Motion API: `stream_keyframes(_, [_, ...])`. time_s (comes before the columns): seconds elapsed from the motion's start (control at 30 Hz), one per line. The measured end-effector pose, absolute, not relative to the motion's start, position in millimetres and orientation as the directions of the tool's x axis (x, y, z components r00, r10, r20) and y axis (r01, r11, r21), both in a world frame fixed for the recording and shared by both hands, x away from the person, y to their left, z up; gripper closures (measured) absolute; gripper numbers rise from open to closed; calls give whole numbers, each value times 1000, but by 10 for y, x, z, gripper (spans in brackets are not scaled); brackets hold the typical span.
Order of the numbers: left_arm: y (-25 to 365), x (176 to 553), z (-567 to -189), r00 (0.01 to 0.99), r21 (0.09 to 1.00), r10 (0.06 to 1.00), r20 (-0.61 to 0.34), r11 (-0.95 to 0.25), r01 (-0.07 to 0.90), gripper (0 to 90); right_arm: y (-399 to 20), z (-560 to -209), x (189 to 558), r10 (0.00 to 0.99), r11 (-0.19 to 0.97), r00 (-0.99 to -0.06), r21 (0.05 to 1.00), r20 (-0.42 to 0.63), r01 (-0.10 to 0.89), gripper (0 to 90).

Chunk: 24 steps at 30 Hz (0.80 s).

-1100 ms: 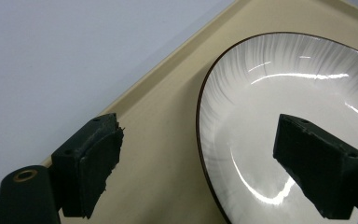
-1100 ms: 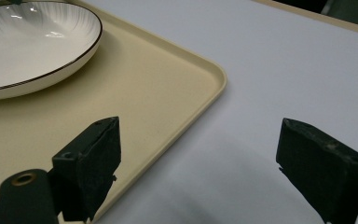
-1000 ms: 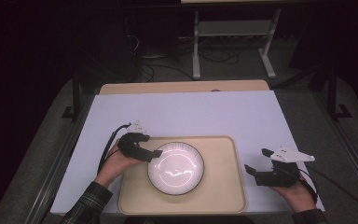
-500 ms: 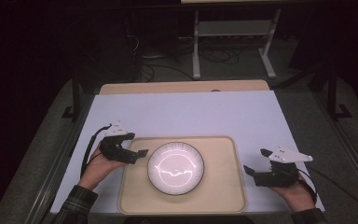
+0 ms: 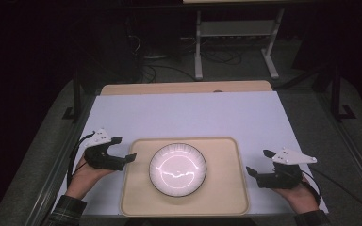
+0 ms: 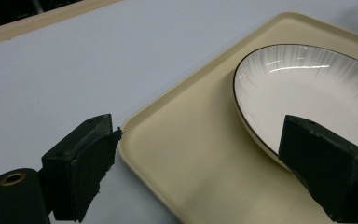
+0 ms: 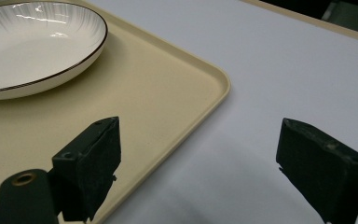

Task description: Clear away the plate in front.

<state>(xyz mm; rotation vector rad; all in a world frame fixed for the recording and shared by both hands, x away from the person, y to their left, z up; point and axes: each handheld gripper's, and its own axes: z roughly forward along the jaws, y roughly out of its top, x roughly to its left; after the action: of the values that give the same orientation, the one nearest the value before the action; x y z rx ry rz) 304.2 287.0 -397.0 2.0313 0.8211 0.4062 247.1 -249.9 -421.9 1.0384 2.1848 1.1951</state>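
A white plate (image 5: 177, 169) with a dark rim sits in the middle of a beige tray (image 5: 221, 188) on the white tabletop. My left gripper (image 5: 125, 148) is held at the tray's left edge, open, with nothing between its jaws. In the left gripper view its jaws (image 6: 200, 163) straddle the tray's corner (image 6: 191, 154), and the plate (image 6: 317, 88) lies just beyond the right jaw. My right gripper (image 5: 258, 162) hovers beside the tray's right edge, also open and holding nothing. In the right gripper view it (image 7: 205, 168) spans the tray's edge (image 7: 144, 79), with the plate (image 7: 28, 42) farther off.
The white table surface (image 5: 188, 113) stretches behind the tray, with a wooden strip (image 5: 184, 87) along its far edge. A metal stand (image 5: 235, 42) and cables lie on the dark floor beyond. Metal rails run along both table sides.
My left gripper has drawn back leftward from the plate's rim to the tray's left edge. The right gripper has stayed where it was. The plate has not moved.
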Motion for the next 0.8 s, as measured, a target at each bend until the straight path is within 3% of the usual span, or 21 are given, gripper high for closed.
stream_keyframes(0.8, [3155,2865,-4154,672,812,740,18,-404,422,106,-2545,-4183,2433,790,320,-613,865,-18,387,128])
